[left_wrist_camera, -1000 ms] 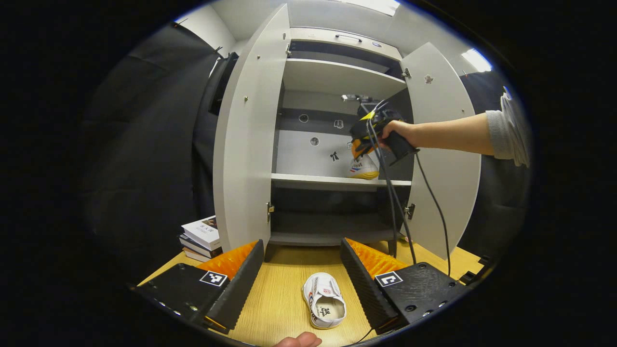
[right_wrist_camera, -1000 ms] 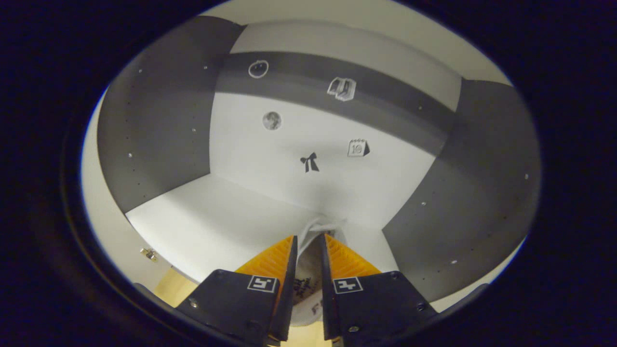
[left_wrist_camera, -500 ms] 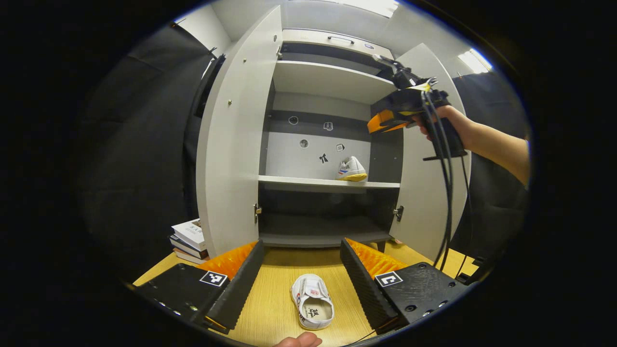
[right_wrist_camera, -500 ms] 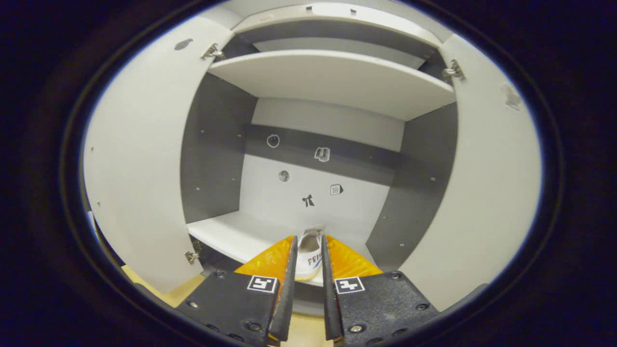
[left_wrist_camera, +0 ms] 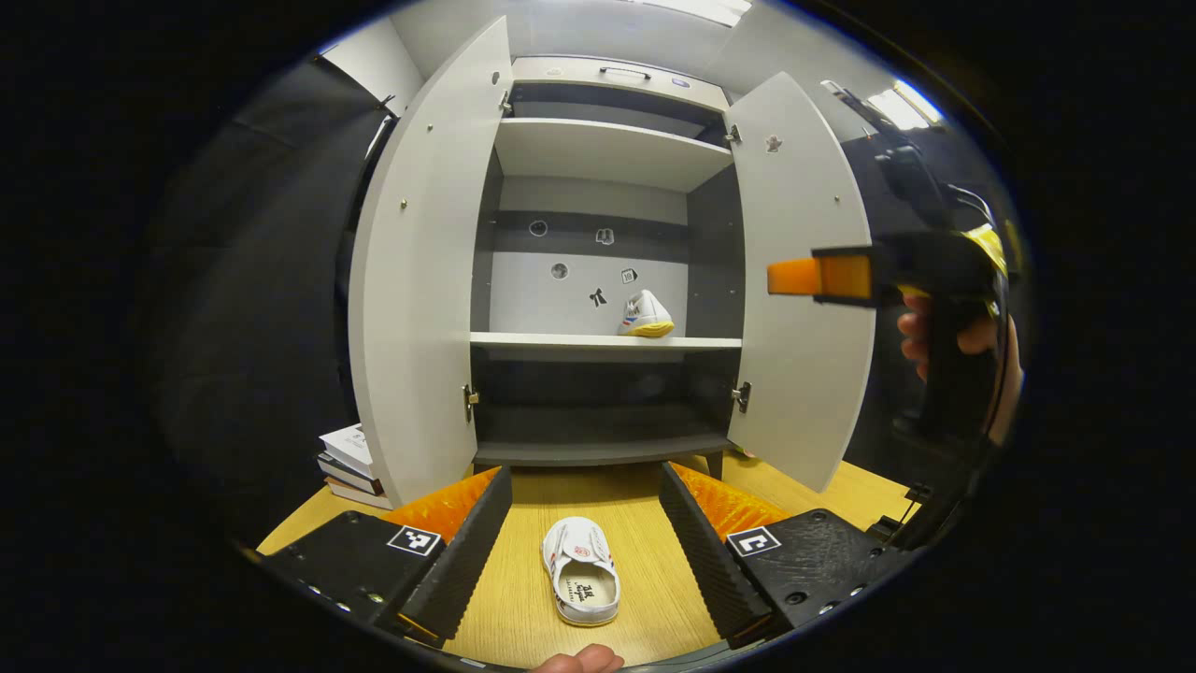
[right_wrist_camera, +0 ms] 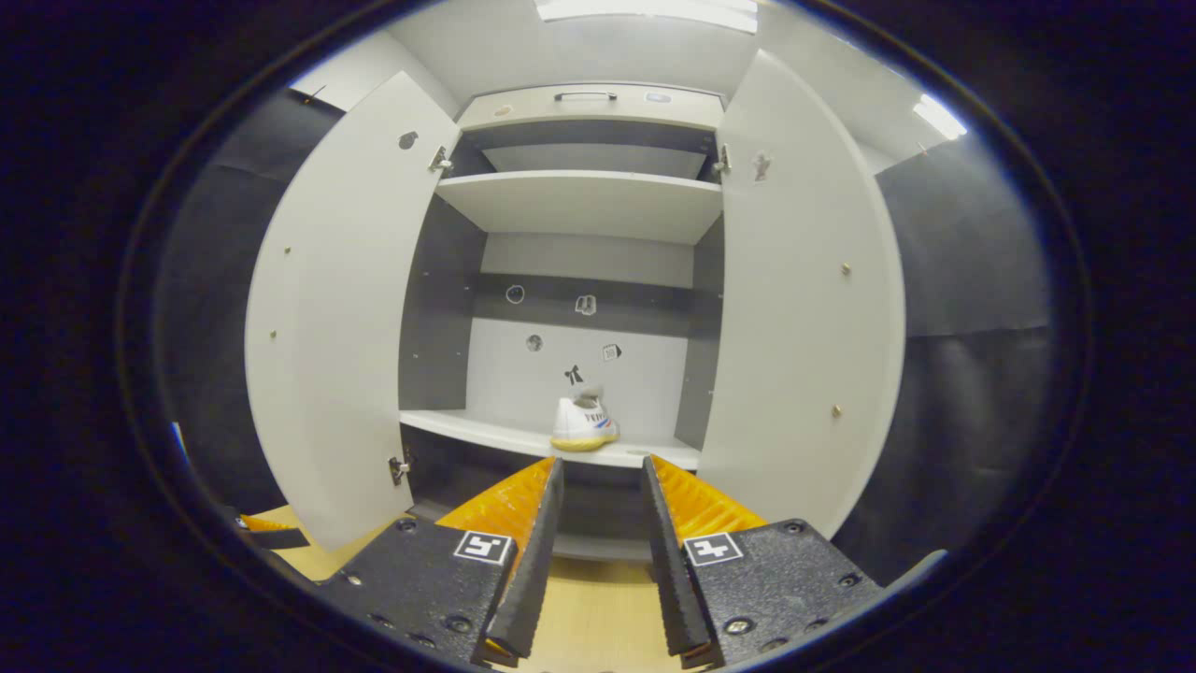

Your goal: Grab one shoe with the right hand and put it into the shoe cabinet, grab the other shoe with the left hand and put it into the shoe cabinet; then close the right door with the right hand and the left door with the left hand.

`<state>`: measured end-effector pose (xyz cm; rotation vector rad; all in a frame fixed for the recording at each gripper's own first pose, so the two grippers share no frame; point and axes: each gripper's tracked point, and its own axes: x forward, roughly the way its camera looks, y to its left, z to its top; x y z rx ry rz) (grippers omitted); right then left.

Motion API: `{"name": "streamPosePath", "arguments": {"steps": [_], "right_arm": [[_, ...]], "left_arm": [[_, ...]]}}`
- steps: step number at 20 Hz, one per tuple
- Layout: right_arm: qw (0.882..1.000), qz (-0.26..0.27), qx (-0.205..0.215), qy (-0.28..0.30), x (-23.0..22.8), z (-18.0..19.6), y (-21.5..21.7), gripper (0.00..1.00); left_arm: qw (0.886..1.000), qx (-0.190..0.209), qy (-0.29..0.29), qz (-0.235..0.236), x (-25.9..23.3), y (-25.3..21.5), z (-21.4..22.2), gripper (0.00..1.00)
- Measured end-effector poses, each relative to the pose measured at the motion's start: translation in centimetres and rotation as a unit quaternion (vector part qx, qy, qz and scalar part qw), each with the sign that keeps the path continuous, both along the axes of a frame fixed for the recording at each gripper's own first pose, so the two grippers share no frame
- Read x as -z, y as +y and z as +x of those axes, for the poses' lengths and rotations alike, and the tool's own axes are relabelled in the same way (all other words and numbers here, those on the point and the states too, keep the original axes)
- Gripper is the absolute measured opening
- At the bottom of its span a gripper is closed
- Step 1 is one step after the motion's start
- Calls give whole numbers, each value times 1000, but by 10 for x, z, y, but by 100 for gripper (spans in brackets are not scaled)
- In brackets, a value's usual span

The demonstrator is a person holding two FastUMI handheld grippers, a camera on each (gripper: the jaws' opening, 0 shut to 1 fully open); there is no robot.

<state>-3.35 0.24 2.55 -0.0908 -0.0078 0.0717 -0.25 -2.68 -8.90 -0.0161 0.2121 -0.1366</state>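
The shoe cabinet (left_wrist_camera: 607,154) stands with both doors swung wide. One white shoe (left_wrist_camera: 645,315) rests on its middle shelf, right of centre, also seen as the shoe (right_wrist_camera: 583,425) in the right gripper view. The other white shoe (left_wrist_camera: 581,570) lies on the wooden table, opening up, just in front of my left gripper (left_wrist_camera: 585,472), which is open and apart from it. My right gripper (right_wrist_camera: 600,465) is open and holds nothing, well back from the shelf. In the left gripper view the right gripper (left_wrist_camera: 822,277) hangs in front of the right door (left_wrist_camera: 804,280), held by a hand (left_wrist_camera: 944,336).
A stack of books (left_wrist_camera: 348,454) lies on the table beside the left door (left_wrist_camera: 416,280). The cabinet's lower shelf (left_wrist_camera: 598,449) and top shelf (left_wrist_camera: 607,150) hold nothing. Cables trail down from the right gripper at the right edge.
The right gripper let go of the shoe on the middle shelf and drew back out of the cabinet to the right. The left gripper stayed open above the table shoe.
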Motion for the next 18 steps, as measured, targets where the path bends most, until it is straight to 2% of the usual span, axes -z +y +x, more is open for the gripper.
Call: {"name": "streamPosePath", "arguments": {"steps": [4,5,7,10,12,15,18], "right_arm": [[1000,-10,2,18,51,-33,-6,60],[1000,-2,2,21,57,-40,-7,67],[999,26,2,28,69,-50,-11,77],[999,37,17,25,82,-57,-27,82],[998,39,17,43,105,-61,-30,85],[997,38,30,63,130,-67,-43,88],[996,42,26,74,139,-72,-41,88]], "left_arm": [[1000,5,6,4,10,-13,-6,95],[1000,7,9,5,13,-15,-7,95],[1000,4,17,8,21,-16,-8,95],[999,1,35,14,38,-12,-8,95],[999,-2,48,20,53,-6,-5,95],[996,3,90,19,87,1,-4,95],[988,-5,150,22,128,12,-3,96]]}}
